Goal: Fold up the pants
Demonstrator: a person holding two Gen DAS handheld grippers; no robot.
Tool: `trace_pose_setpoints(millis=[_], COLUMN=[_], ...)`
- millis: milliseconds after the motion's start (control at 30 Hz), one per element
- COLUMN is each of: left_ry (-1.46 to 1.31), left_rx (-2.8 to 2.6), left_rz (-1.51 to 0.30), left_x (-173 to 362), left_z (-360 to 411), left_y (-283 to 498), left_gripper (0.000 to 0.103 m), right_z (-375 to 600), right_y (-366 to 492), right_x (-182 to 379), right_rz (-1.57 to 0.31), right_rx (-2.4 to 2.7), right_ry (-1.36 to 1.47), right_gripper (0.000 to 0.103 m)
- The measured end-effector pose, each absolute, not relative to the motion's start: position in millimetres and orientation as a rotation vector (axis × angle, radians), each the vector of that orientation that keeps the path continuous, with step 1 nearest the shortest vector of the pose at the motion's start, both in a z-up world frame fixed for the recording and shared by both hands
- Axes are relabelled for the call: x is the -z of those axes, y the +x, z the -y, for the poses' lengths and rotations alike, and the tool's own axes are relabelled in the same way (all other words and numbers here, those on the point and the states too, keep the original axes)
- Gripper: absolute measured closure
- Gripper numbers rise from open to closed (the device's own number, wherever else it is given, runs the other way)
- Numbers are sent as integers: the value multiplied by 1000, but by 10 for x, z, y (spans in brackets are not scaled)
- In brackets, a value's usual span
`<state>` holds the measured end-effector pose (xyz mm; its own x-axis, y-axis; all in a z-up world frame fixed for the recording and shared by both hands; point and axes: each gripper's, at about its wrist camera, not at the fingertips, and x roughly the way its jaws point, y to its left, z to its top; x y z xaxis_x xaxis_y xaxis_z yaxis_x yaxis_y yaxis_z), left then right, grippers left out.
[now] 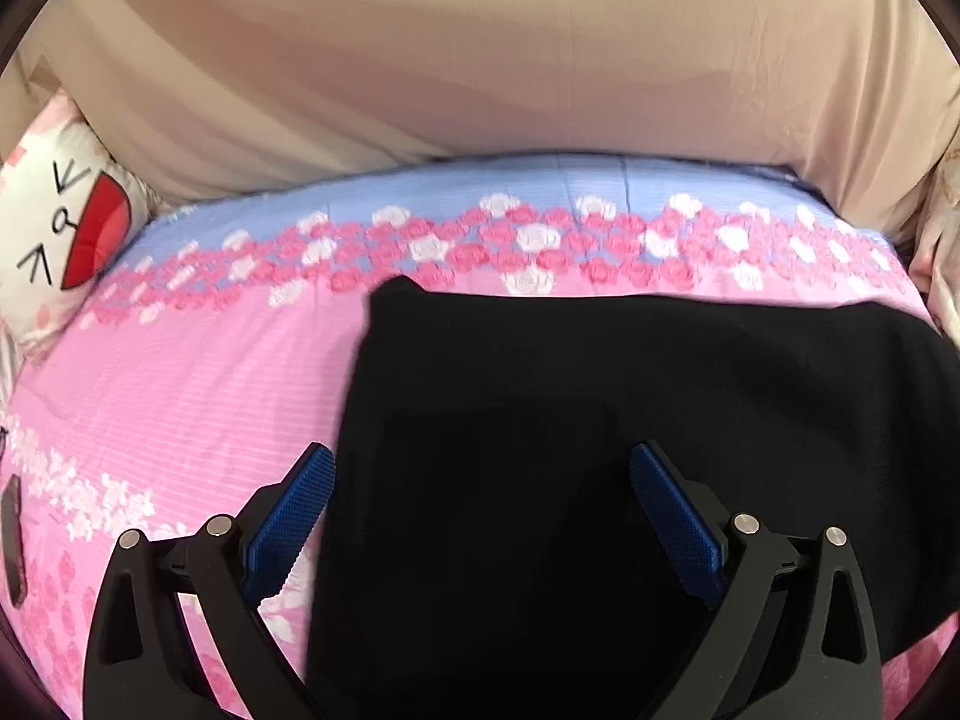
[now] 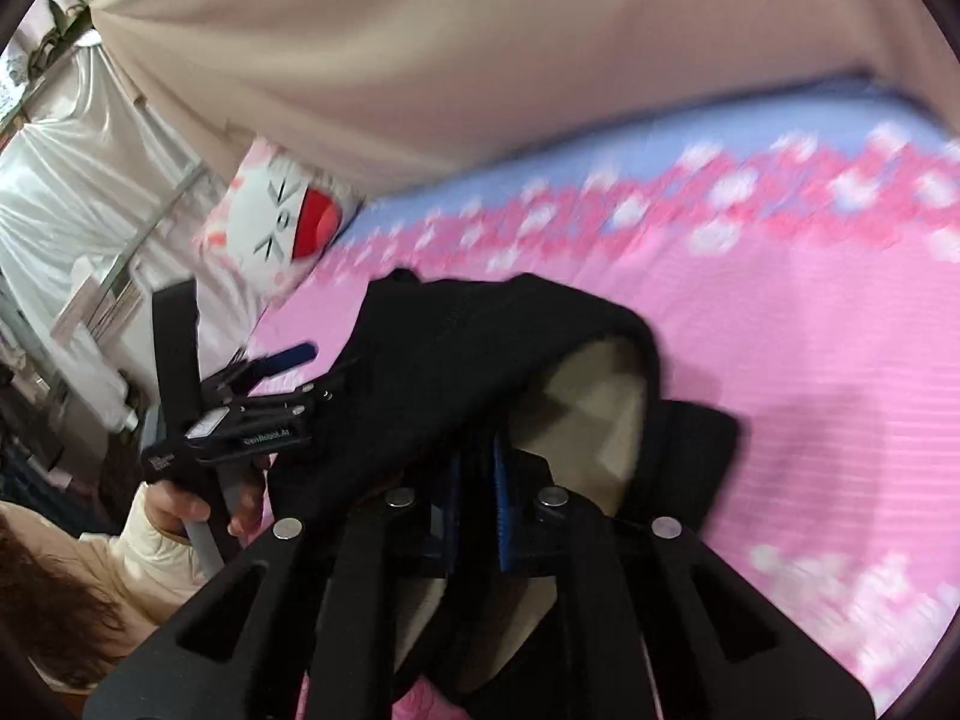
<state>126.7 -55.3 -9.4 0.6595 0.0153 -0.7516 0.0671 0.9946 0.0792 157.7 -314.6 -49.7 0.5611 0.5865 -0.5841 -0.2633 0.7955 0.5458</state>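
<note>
Pink bedsheet (image 1: 180,372) — black pants (image 1: 600,390) lying crosswise, right gripper (image 2: 477,510) pinching them

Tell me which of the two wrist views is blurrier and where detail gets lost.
Right wrist view: blurrier, the flowered bedspread is smeared and the right gripper looms dark, shut on the black pants. Left wrist view: sharper flowers, mild softness, the pants a featureless black mass between the open left gripper fingers. Both bow at the rim.

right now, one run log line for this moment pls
task: fold pants | left claw: open over black fabric pants | right claw: shut on pants edge, lifted | surface: pink floral bedsheet
</note>
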Motion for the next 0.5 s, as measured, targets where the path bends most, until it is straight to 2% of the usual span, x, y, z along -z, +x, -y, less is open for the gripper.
trace_pose_setpoints(millis=[67,133,233,333,433,500], left_ry=[146,158,130,132,182,197], left_rx=[9,9,-9,2,-39,-53], left_rz=[-860,-904,-892,-889,-847,-827], left_x=[193,368,430,442,437,445], left_z=[592,614,559,489,340,250], left_y=[1298,1362,1375,1401,1383,1353], left_gripper=[5,5,5,5,5,5], right_z=[3312,3509,3383,3386,3295,3239], right_y=[1557,1567,1457,1519,1360,1356], right_x=[708,1021,751,939,631,661], right_rz=[-880,-908,-848,-910,-853,-877], right_rx=[-375,-365,-370,-356,-393,-387], right_ry=[415,572,503,537,523,490], right_gripper=[95,95,95,95,95,94])
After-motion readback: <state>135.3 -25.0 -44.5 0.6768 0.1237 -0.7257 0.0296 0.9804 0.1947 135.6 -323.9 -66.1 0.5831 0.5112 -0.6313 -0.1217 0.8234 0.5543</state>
